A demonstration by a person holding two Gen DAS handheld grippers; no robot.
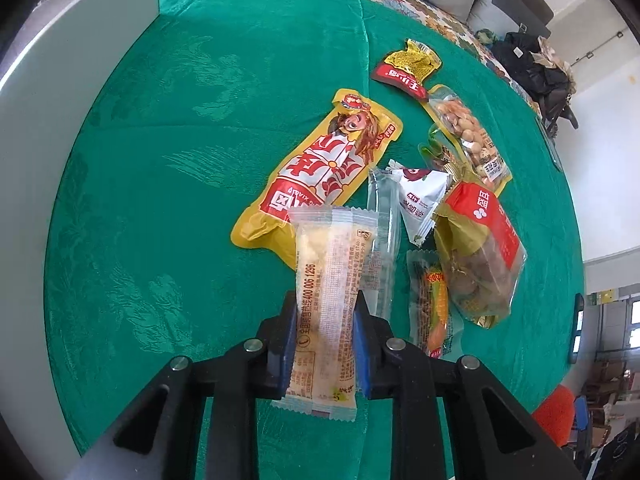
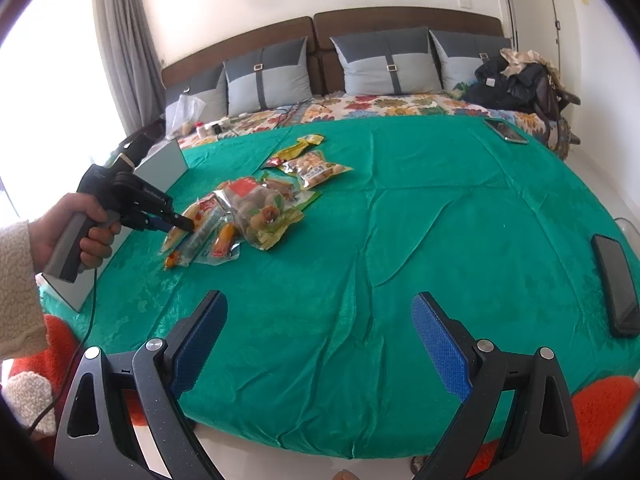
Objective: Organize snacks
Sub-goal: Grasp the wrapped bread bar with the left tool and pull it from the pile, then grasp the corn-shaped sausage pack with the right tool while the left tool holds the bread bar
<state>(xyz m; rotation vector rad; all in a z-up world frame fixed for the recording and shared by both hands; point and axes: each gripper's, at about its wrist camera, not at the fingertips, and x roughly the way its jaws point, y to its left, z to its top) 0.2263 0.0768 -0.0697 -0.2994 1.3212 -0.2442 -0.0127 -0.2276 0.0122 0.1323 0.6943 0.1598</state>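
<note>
The pale wrapped snack bar [image 1: 326,304] sits pinched in the left gripper [image 1: 325,320], at six o'clock from the snack pile [image 1: 400,184]: picking is in hand; next it needs carrying to the grey box [image 1: 80,80] at ten o'clock, likely. Only the right-wrist view shows the right gripper [image 2: 320,344] gaping, empty, and the hand [image 2: 76,228].

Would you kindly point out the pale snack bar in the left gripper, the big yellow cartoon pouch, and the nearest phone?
Pale snack bar [image 1: 326,300], left wrist view, middle of its wrapper.
Yellow cartoon pouch [image 1: 320,168], left wrist view, printed front.
Phone [image 2: 616,284], right wrist view, dark screen.
</note>
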